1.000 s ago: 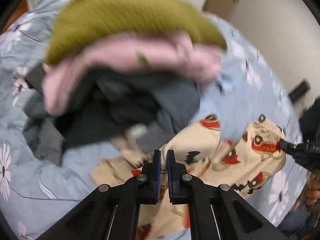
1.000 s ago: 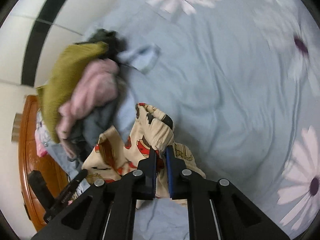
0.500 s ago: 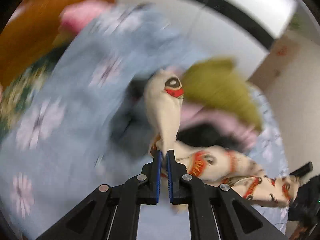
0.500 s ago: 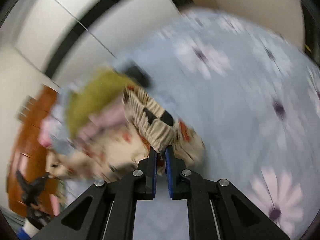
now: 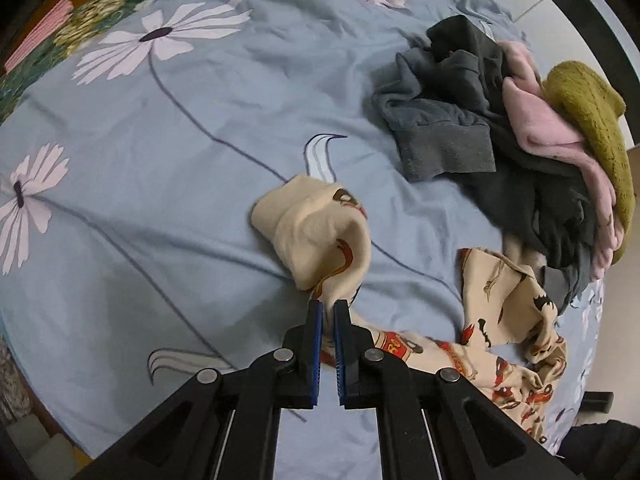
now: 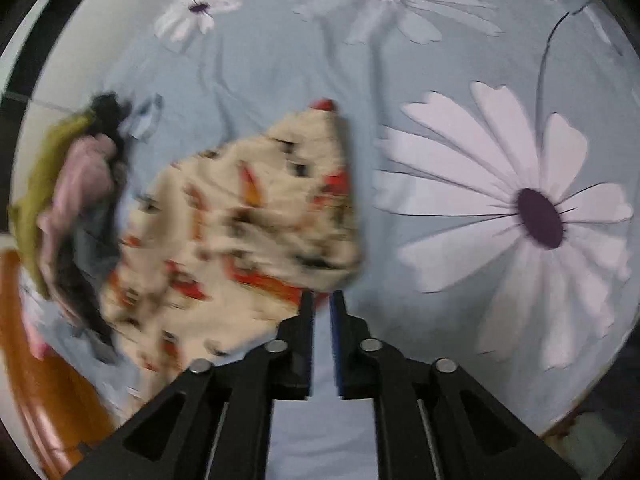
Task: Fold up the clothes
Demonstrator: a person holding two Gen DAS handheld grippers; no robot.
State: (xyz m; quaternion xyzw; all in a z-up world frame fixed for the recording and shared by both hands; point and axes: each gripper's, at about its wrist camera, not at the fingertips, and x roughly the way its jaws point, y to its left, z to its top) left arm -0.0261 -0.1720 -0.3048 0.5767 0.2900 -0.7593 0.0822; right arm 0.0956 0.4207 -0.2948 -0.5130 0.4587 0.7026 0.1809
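The left gripper (image 5: pixel 328 308) is pinched tight on the cream printed garment (image 5: pixel 316 232). A soft fold of the cloth pokes up past its tips, toward twelve o'clock in the left wrist view. The other part of the garment trails off toward four o'clock and lies crumpled on the blue flowered bedsheet (image 5: pixel 180 128).

Up at two o'clock in that view sits a pile of clothes. There is a grey garment (image 5: pixel 444 136), a pink garment (image 5: pixel 536 120) and an olive knit garment (image 5: pixel 588 112) stacked together. The cream garment's far end lies just beside this pile.

In the right wrist view the picture is blurry. The right gripper (image 6: pixel 322 308) has its jaws opening, with a thin gap between them. The cream printed garment (image 6: pixel 248 232) spreads from the tips toward ten o'clock. Its edge is right at the tips, and bare blue sheet shows through the gap lower down. The same clothes pile (image 6: pixel 76 200) sits at nine o'clock. A big white flower (image 6: pixel 520 208) on the sheet is at three o'clock.
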